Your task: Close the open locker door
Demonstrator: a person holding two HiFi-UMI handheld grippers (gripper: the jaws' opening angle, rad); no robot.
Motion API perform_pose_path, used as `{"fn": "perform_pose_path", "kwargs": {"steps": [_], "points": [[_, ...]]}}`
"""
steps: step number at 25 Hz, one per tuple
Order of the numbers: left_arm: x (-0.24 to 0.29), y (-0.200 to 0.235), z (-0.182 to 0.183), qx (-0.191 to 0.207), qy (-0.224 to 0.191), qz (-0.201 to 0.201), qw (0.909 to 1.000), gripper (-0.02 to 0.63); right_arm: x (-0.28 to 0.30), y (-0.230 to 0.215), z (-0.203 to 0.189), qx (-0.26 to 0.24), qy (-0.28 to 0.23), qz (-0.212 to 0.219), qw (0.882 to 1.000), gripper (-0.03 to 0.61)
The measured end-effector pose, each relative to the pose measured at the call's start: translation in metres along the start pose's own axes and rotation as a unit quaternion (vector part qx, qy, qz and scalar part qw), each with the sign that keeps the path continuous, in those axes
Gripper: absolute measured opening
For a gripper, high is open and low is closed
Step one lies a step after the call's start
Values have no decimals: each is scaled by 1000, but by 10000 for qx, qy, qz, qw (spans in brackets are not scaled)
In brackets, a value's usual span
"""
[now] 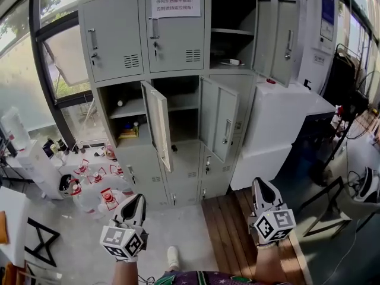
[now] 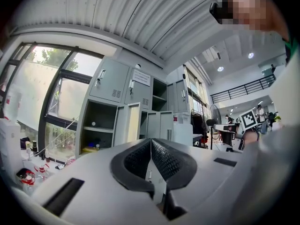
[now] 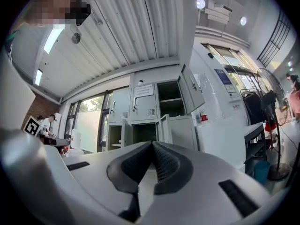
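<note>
A grey locker bank [image 1: 172, 70] is standing beside a window [image 1: 59, 58], well apart from the person. The closing is not yet looking begun: one locker door [image 1: 158, 123] is hanging open in the middle row, a second door [image 1: 218, 123] beside it, and a third door [image 1: 284, 37] at top right. The left hand-held gripper [image 1: 135, 202] and right hand-held gripper [image 1: 262, 187] are hovering well short of the lockers, jaws pressed together, gripping nothing.

Counting here: three open locker doors [image 1: 158, 123] [image 1: 218, 122] [image 1: 279, 35], two shut doors up top [image 1: 113, 37] [image 1: 176, 40], one paper notice [image 1: 176, 3], two tongs [image 1: 137, 202] [image 1: 262, 186].
</note>
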State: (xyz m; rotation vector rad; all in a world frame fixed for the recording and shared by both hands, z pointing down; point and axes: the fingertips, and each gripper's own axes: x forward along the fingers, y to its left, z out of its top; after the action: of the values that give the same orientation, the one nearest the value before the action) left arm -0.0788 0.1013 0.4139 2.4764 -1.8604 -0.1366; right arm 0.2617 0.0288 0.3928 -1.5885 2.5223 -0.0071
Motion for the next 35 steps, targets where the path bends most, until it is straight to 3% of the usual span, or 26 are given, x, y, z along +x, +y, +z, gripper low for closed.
{"fn": "perform_pose_path", "kwargs": {"steps": [7,11,15,22,23,26,27,35], "points": [[75,73,36,88,-299,-150,9994,23,106,19,9,-156,-117,-11,9998,5],[121,104,40,75,-185,-407,9990,23,156,27,10,-179,-132,-105,9997,5],[152,118,49,73,-123,-627,9979,23,193,27,5,-190,-44,-175,9997,5],[172,108,51,-71,-412,-486,9979,26,221,21,-2,-188,128,174,9996,5],[174,100,49,-91,-399,-607,9973,48,222,19,-3,-205,148,215,9995,5],[180,78,42,-158,-301,-998,9944,274,222,14,-9,-222,187,325,9991,5],[182,74,40,-172,-296,-1061,9938,301,222,13,-11,-217,203,354,9989,5],[218,65,19,130,-94,-1285,9916,316,220,10,-21,-76,230,308,9992,5]]}}
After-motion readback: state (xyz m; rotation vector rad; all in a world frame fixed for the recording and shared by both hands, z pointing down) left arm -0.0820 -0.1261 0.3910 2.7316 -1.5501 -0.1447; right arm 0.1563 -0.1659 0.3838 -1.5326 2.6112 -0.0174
